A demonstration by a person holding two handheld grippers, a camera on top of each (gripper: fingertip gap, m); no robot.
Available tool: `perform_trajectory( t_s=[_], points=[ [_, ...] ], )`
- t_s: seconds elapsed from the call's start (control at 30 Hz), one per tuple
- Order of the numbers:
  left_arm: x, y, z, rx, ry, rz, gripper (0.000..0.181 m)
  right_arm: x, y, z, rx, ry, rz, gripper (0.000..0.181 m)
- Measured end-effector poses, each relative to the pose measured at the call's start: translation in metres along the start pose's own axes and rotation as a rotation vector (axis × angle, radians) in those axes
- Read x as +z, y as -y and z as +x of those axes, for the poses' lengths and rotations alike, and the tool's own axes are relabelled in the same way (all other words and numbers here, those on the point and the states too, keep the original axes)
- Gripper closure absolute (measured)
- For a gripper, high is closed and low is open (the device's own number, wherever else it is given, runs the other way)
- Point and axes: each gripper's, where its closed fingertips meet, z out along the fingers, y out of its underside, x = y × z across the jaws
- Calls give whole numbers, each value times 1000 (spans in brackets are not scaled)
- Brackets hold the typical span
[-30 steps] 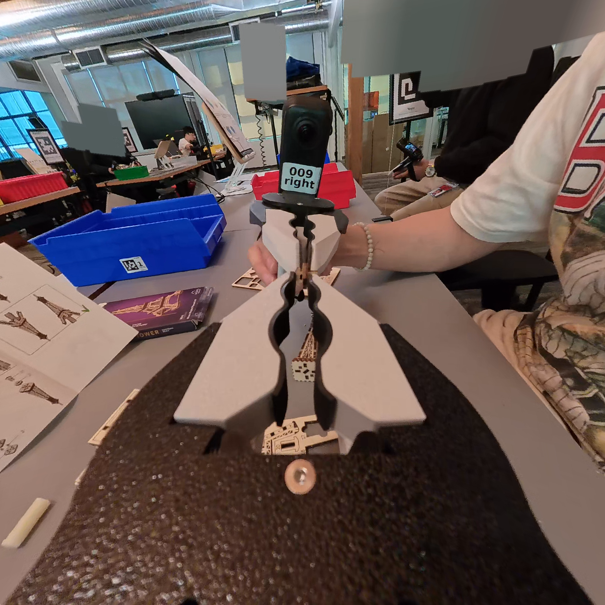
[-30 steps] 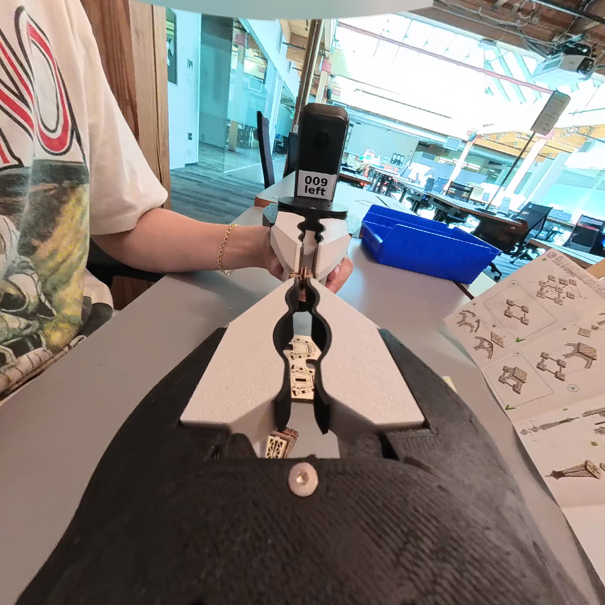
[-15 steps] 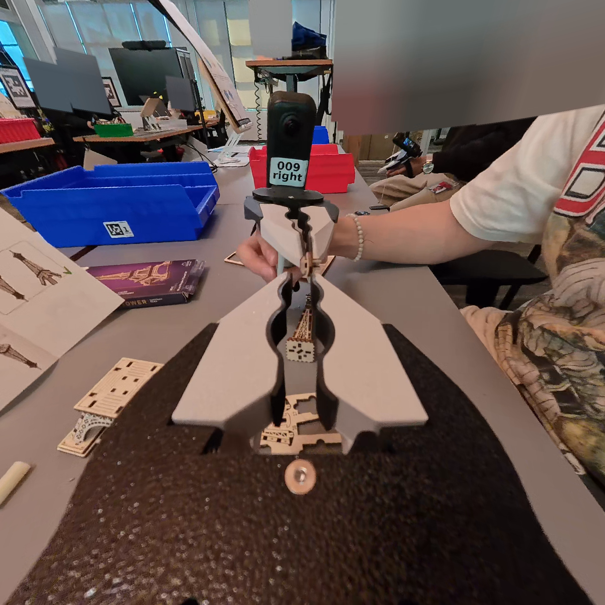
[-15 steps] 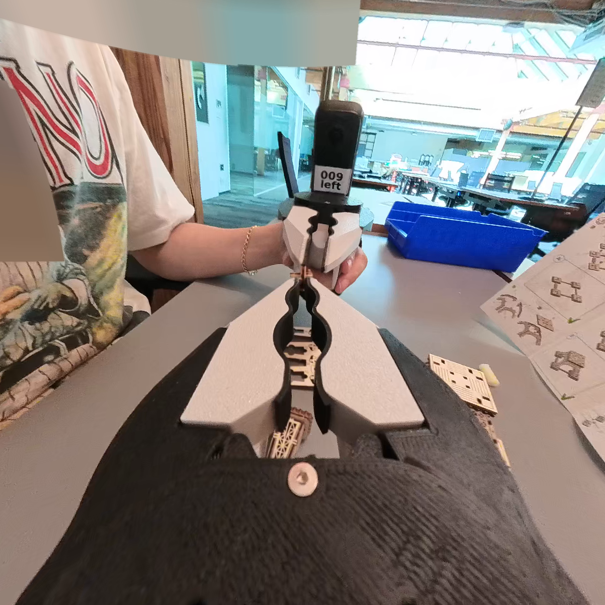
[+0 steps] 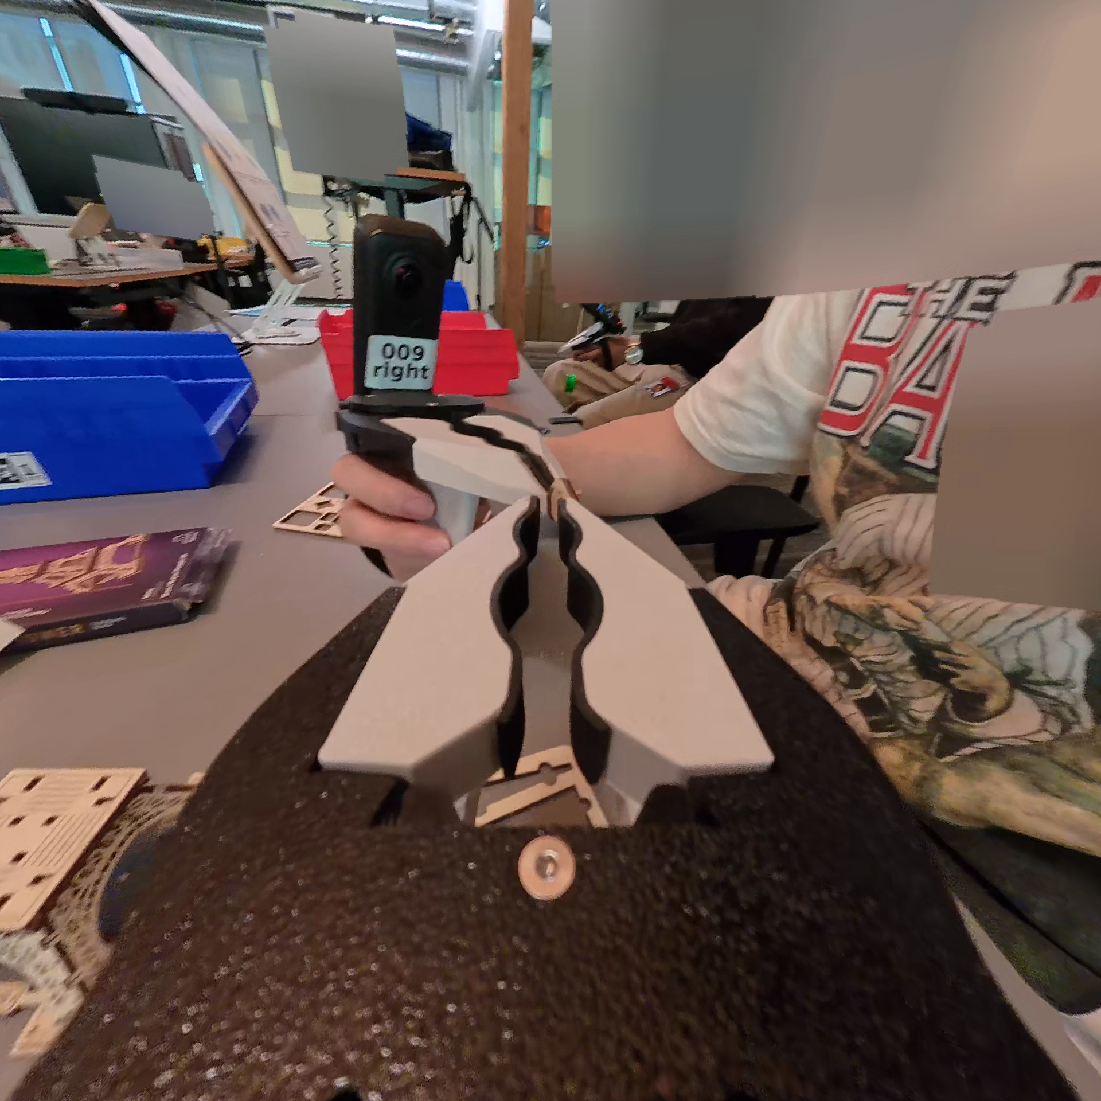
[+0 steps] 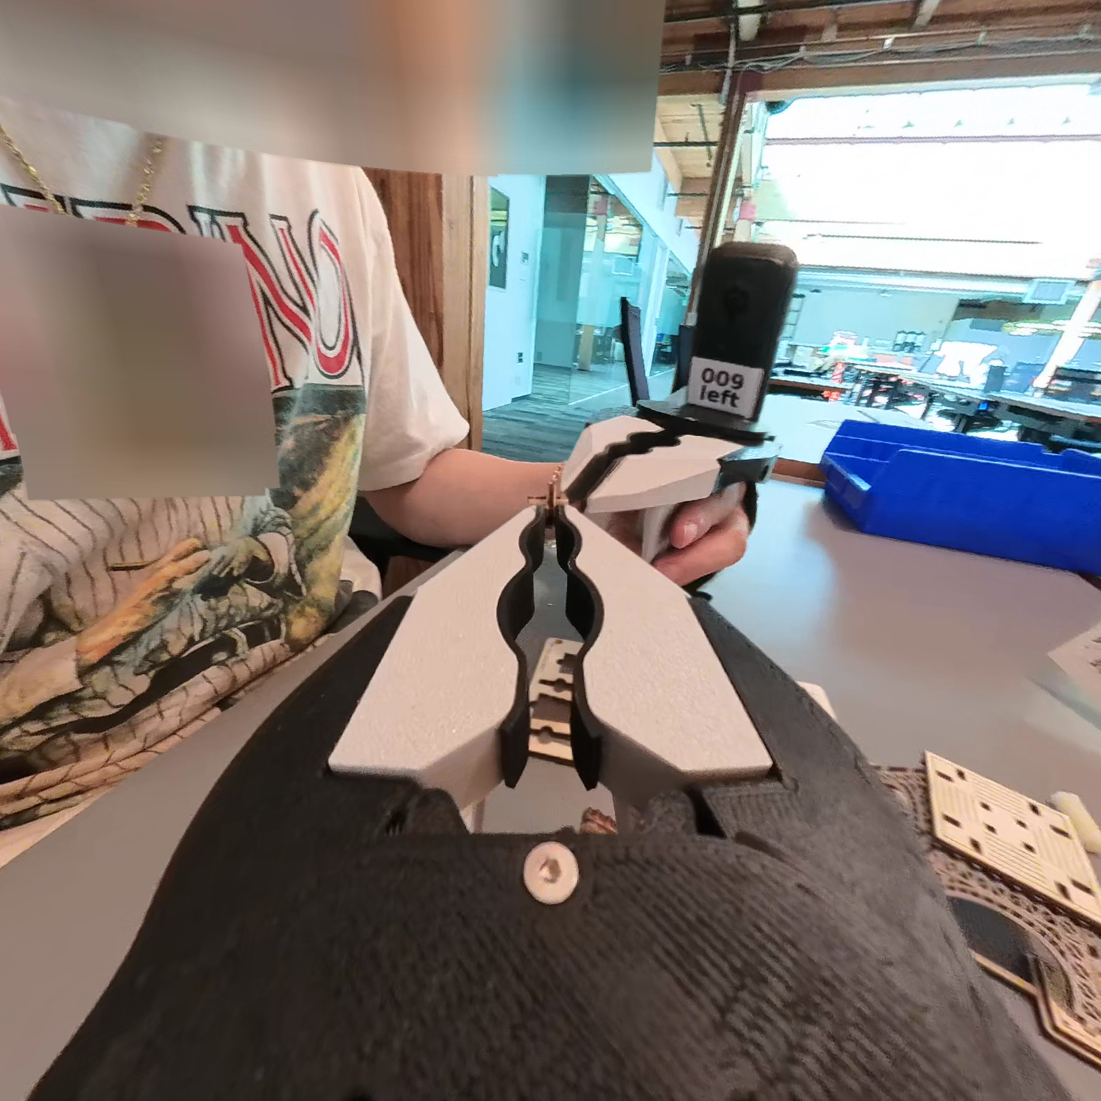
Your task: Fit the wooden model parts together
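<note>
My left gripper (image 5: 549, 507) and my right gripper (image 6: 549, 517) meet tip to tip above the grey table, each shut on a small thin wooden part. The two parts cross each other at the tips (image 5: 560, 495) and also show in the right wrist view (image 6: 549, 501). The right gripper (image 5: 554, 476) comes in at an angle from the left in the left wrist view. The left gripper (image 6: 573, 490) comes in from the right in the right wrist view. A flat notched wooden piece (image 6: 554, 709) lies on the table below the fingers.
A wooden tower base (image 6: 1007, 834) stands at my right side and shows at the lower left of the left wrist view (image 5: 53, 834). A purple box (image 5: 101, 578), a cut-out wooden sheet (image 5: 313, 512), a blue bin (image 5: 113, 411) and a red bin (image 5: 476, 357) lie beyond. A person sits close by. The grippers are tip to tip, or close to it. Left tips and right tips are each some 20 centimeters from the wooden tower base (image 6: 1007, 834). My left wrist view (image 5: 33, 822) looks at it from another angle.
Both grippers have swung towards the person and now meet at an angle instead of head-on. The small tower spire below the fingers has gone out of view. The tips stay together.
</note>
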Motion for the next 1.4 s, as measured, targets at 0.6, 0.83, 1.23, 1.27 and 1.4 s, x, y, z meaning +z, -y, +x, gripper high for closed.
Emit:
perform_trajectory(
  t_s=[0.6, 0.83, 1.23, 1.27, 1.4],
  points=[
    [6, -9, 25, 55, -145, -46, 181, 11, -5, -20, 75, 142, -44, 180],
    [-10, -28, -21, 132, 127, -187, 181, -11, -30, 20, -14, -144, -285, 142],
    [-13, -53, -58, 68, 336, -310, 181, -83, -115, 27, 38, -306, -1069, 130],
    [-12, -53, -57, 88, 329, -313, 181, -84, -119, 27, 53, -305, -1086, 133],
    [-13, -52, -58, 112, 340, -308, 181, -80, -125, 27, 36, -277, -1089, 152]
  ],
)
